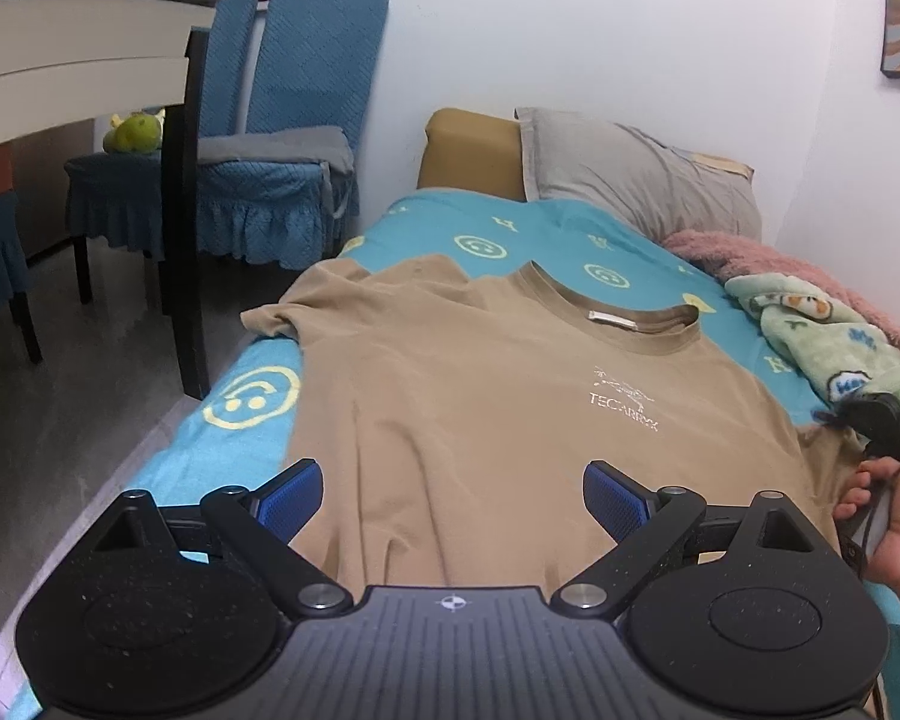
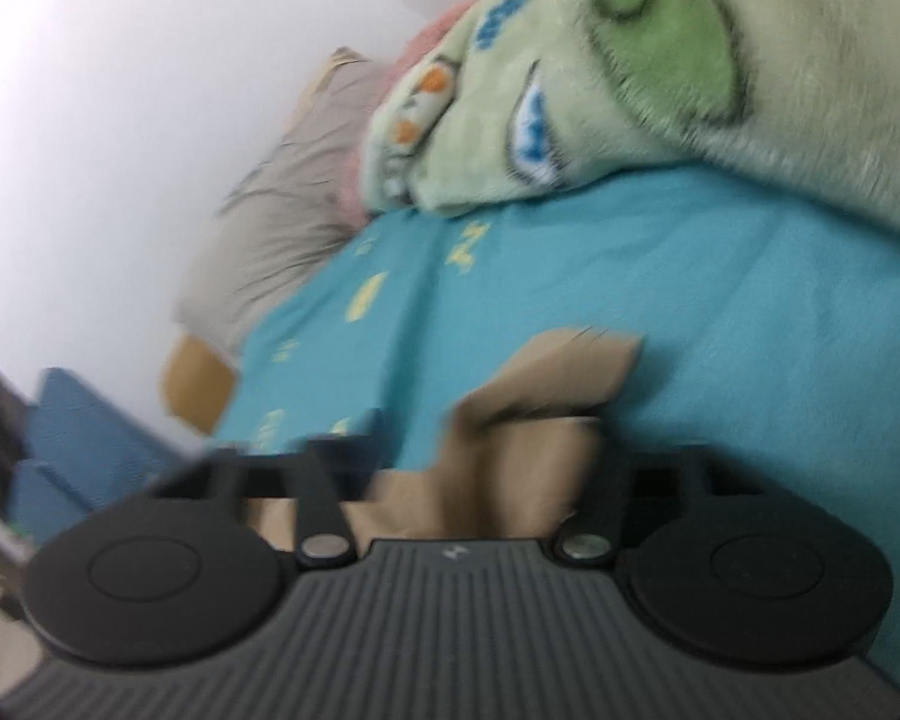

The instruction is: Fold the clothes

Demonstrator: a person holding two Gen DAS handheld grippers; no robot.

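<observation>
Left gripper point(image 1: 453, 501) hovering wide open above the shirt point(image 1: 480, 408); right gripper point(image 2: 486, 450) seemingly pinching a sleeve point(image 2: 546, 396), blurred; shirt lying flat, folding barely beginning.

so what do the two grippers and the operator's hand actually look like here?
Left gripper: black linkage arms, silver pivot pins, blue textured pads, ribbed grey body with a white crosshair mark, round black discs either side. Right gripper: same black and ribbed grey build, blurred. Right hand is bare, dark red cuff, black cable nearby.

Left wrist view looks up the bed point(image 1: 426, 228) from its foot; right view, rolled, skims the same bed point(image 2: 720, 324) close
</observation>
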